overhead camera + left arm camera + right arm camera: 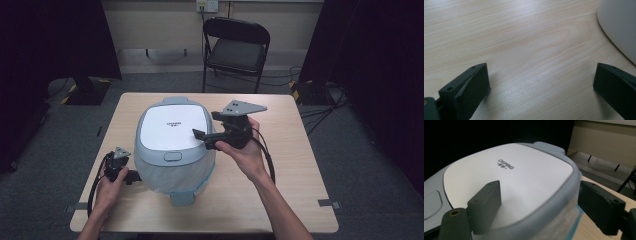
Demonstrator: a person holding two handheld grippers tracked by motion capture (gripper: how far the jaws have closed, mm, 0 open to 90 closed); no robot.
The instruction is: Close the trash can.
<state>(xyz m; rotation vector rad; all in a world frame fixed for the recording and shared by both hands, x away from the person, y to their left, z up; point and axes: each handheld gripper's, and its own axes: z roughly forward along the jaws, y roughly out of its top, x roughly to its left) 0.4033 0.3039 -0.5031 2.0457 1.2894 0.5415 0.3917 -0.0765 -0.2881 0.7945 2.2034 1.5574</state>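
A white and pale grey rice cooker (172, 150) stands in the middle of the wooden table (290, 170), its lid (519, 167) down. My right gripper (206, 125) is open at the lid's right edge. In the right gripper view one jaw hovers over the white lid top and the other hangs outside the grey rim, so the right gripper (537, 192) straddles the edge. My left gripper (134, 176) rests low on the table at the cooker's near left side. It is open (540, 75) with bare wood between its jaws and the cooker's white wall (619, 22) just beyond one jaw.
A lid button (172, 156) sits on the cooker's near side, with a handle tab (181, 198) below it. A black folding chair (235, 50) stands behind the table. Bare tabletop lies to the right of the cooker.
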